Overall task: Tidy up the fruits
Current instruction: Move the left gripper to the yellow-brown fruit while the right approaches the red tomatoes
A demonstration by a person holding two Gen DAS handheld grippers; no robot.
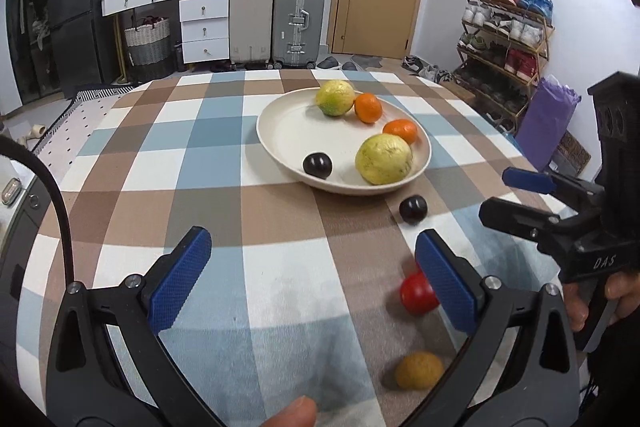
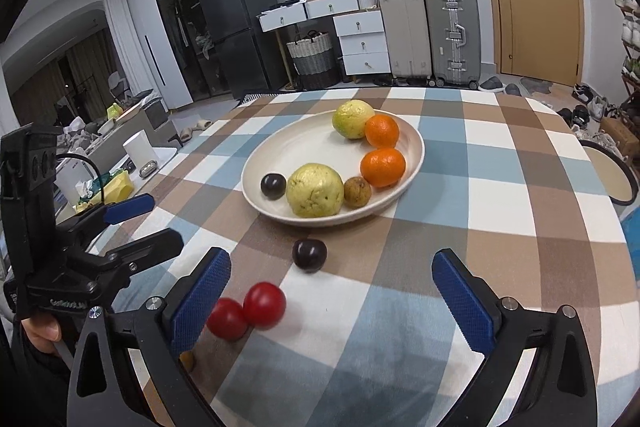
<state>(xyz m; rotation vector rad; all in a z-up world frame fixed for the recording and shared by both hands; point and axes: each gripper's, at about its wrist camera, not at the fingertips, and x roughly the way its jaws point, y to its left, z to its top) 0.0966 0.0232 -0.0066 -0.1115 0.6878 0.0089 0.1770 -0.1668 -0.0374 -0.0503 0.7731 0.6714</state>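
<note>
Both tongs, left (image 1: 312, 279) and right (image 2: 332, 295), hang released above bare checked-cloth bench (image 2: 500, 187); the cream round plate (image 2: 272, 147) lies ahead, two red tomatoes (image 2: 264, 305) beside the right tongs' left finger.

place: a home | signs: shoe rack (image 1: 506, 39) full of shoes, suitcases (image 1: 299, 23), fridge (image 2: 232, 23), white drawers (image 2: 362, 39), checked tablecloth (image 1: 208, 163)

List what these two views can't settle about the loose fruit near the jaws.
- Second red tomato: left wrist view shows one tomato, half behind the left gripper pad.
- Brown fruit: in the right wrist view only a sliver shows under the right gripper.
- Small brown fruit on the plate: hidden in the left view behind the large yellow fruit.
</note>
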